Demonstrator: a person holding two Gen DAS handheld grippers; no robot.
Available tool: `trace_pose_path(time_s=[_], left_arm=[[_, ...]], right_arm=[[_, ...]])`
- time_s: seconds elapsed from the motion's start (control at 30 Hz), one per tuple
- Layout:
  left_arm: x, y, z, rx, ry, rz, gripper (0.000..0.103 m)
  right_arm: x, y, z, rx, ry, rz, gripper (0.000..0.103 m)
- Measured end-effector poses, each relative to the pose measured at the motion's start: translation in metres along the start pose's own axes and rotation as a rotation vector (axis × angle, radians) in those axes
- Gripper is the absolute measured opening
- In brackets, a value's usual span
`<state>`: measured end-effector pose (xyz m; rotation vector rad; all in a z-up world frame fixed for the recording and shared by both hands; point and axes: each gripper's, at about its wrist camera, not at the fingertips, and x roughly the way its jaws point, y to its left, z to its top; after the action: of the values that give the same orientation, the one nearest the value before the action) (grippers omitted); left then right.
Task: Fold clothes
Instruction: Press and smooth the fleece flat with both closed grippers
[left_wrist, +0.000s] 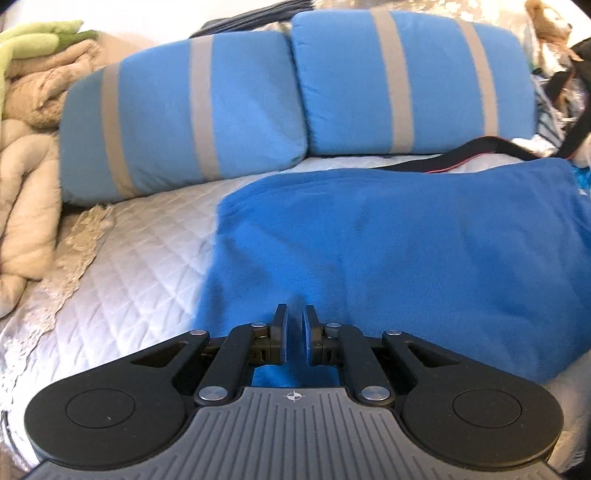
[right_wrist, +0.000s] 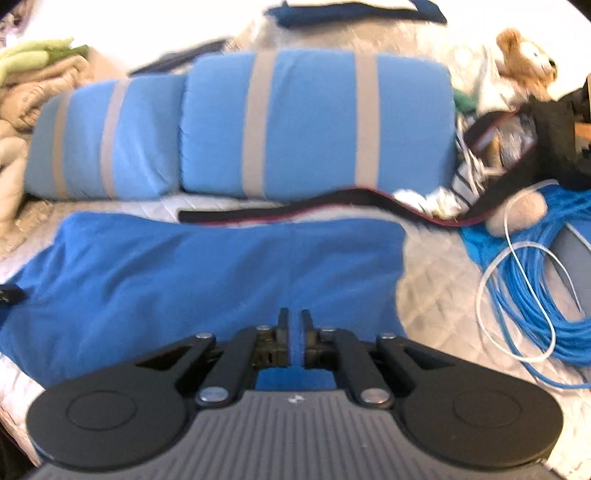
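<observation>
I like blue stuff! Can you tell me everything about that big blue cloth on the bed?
The blue cloth looks soft and fleecy, plain bright blue, no pattern. It lies spread, slightly rumpled, on the white quilted bedcover, before two striped pillows. A black strap runs along its far edge. Each claw, left and right, pinches its near edge.

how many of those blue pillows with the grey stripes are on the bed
2. The left blue grey-striped pillow and the right blue grey-striped pillow lie side by side at the far edge, behind the blue fleece garment. Clutter beside them could hide more.
</observation>
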<state>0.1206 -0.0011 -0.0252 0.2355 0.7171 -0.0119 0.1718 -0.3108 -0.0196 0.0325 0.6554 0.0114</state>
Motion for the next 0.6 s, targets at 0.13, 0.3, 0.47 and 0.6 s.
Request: trace_pose_path(time_s=[0.13, 0.3, 0.47, 0.6], left_arm=[[0.025, 0.010, -0.007, -0.049, 0.088, -0.007, 0.008], [0.033, 0.007, -0.010, -0.035, 0.077, 0.002, 0.005], [0.030, 0.010, -0.013, -0.028, 0.065, -0.002, 0.005], [0.018, 0.013, -0.002, 0.008, 0.079, -0.006, 0.007]], right_arm=[[0.030, -0.016, -0.015, 0.033, 0.095, -0.034, 0.011], [0.043, -0.018, -0.021, 0.041, 0.115, -0.040, 0.017], [0.042, -0.018, -0.022, 0.031, 0.116, -0.036, 0.018], [0.040, -0.009, -0.017, -0.063, 0.116, -0.050, 0.025]])
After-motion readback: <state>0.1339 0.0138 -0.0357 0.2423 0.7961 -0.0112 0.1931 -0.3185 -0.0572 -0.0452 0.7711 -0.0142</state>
